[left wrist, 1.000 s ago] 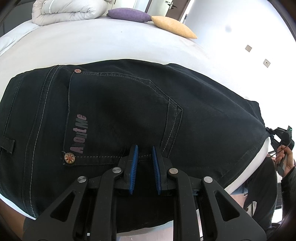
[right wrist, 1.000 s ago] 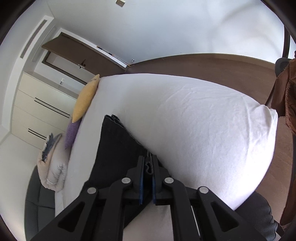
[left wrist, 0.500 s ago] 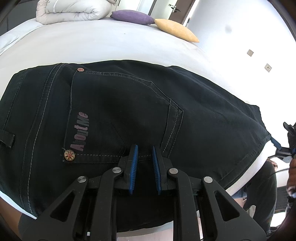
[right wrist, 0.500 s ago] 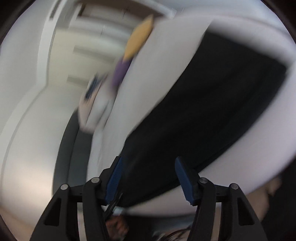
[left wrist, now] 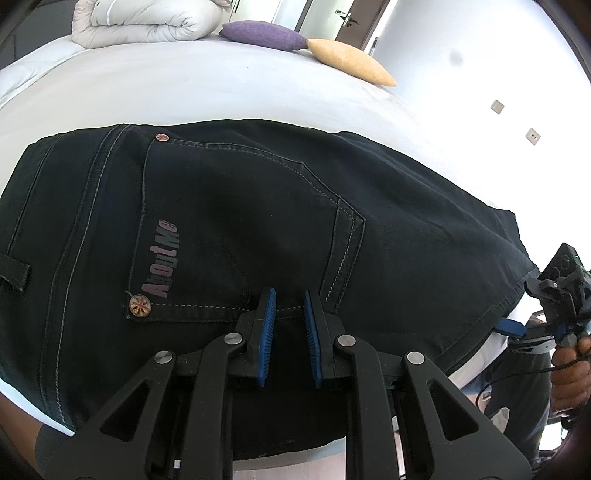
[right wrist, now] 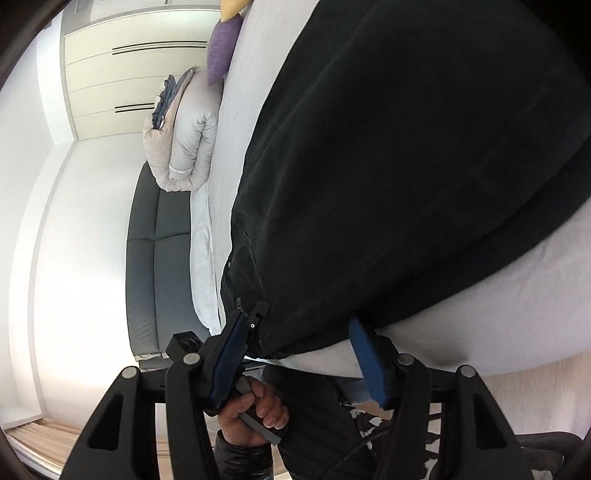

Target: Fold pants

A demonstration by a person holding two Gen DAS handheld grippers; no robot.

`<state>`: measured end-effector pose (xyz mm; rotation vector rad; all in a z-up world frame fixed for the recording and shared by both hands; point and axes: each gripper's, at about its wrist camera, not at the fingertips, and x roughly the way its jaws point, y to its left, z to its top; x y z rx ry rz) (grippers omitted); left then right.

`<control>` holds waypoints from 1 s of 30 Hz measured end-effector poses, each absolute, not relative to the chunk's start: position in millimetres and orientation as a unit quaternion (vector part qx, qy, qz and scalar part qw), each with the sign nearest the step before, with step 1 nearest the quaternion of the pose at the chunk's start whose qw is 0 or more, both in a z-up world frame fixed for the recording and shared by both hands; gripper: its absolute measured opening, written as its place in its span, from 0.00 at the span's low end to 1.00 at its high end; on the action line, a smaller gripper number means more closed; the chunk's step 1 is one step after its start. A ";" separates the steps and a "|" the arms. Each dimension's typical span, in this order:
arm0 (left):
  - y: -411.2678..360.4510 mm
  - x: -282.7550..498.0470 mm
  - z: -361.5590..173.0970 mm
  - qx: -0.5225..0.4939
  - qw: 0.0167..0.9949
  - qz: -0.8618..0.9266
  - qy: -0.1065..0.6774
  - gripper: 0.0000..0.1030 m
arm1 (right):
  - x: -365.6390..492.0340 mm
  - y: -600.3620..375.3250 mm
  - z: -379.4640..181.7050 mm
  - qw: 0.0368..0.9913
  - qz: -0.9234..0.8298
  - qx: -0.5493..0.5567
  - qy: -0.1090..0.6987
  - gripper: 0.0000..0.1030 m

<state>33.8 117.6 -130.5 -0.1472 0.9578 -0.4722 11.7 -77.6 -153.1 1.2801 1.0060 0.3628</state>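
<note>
1. The black pants (left wrist: 258,229) lie folded flat across the white bed (left wrist: 184,85), near its front edge; a back pocket with pale lettering and a round stud faces up.
2. The left gripper (left wrist: 288,328) hangs low over the pocket's lower seam. Its blue pads (left wrist: 266,332) stand a narrow gap apart, with no cloth seen pinched between them.
3. The right gripper (right wrist: 299,354) is at the pants' far end by the bed's edge. Its jaws have just been opening and now stand wide, the hem showing between them but pressed by neither pad.
4. A hand (right wrist: 255,410) grips the left tool's handle below the mattress.
5. At the head of the bed sit a rolled duvet (left wrist: 147,22), a purple pillow (left wrist: 262,35) and a yellow pillow (left wrist: 351,62).
</note>
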 end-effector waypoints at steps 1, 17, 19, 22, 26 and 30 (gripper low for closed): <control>117.5 33.8 -130.4 -0.070 0.858 -0.225 0.456 0.16 | 11.1 -80.1 -154.7 0.670 0.160 0.571 0.447 0.59; 111.5 29.9 -124.9 -0.026 0.850 -0.234 0.471 0.16 | 13.5 -66.3 -171.2 0.693 0.154 0.521 0.473 0.02; 113.6 26.9 -124.4 -0.026 0.850 -0.238 0.470 0.16 | 12.7 -66.3 -175.2 0.690 0.157 0.528 0.470 0.02; 116.8 23.8 -123.4 -0.033 0.850 -0.236 0.470 0.16 | 11.9 -66.7 -175.6 0.699 0.165 0.518 0.465 0.02; 109.0 17.7 -106.9 -0.030 0.857 -0.221 0.464 0.16 | 10.9 -67.5 -176.7 0.697 0.173 0.525 0.456 0.01; 96.2 24.9 -85.8 -0.059 0.864 -0.247 0.435 0.16 | 17.0 -68.4 -175.4 0.684 0.184 0.543 0.451 0.16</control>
